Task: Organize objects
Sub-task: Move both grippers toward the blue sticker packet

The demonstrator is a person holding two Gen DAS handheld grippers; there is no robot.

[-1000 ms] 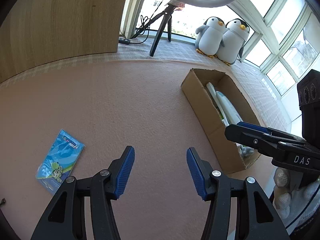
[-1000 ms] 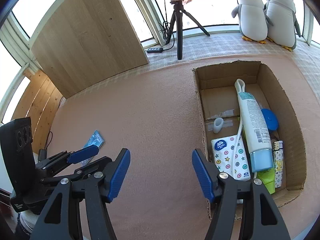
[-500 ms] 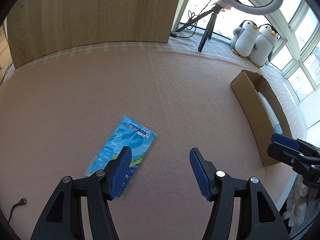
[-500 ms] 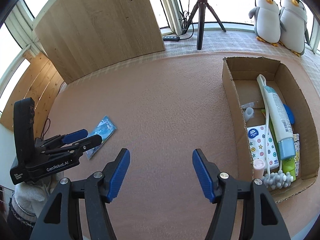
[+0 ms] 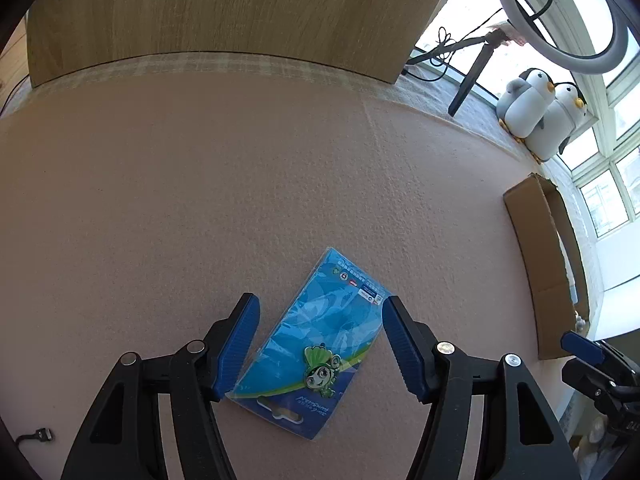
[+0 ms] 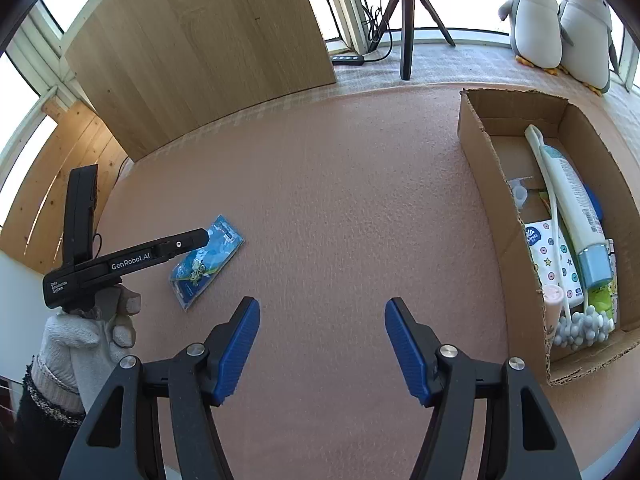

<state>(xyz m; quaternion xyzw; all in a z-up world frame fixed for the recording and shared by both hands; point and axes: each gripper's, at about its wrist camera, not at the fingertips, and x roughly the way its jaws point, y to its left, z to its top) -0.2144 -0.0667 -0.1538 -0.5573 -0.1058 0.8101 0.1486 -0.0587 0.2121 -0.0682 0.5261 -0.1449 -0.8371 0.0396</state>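
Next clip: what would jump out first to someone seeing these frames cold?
Probably the flat blue plastic packet with a green cartoon figure, lying alone on the pink felt tabletop between the open blue-padded left gripper fingers. Next, the brown cardboard box at the table's right, packed with toiletries, and two grey-and-white plush penguins on the windowsill behind it.

The left wrist camera looks steeply down, close over the blue packet (image 5: 320, 340) on the pink worktop (image 5: 240, 184). The right wrist camera sits higher and further back. Both share the packet, cardboard box (image 6: 484, 184) and penguins (image 6: 560, 20).
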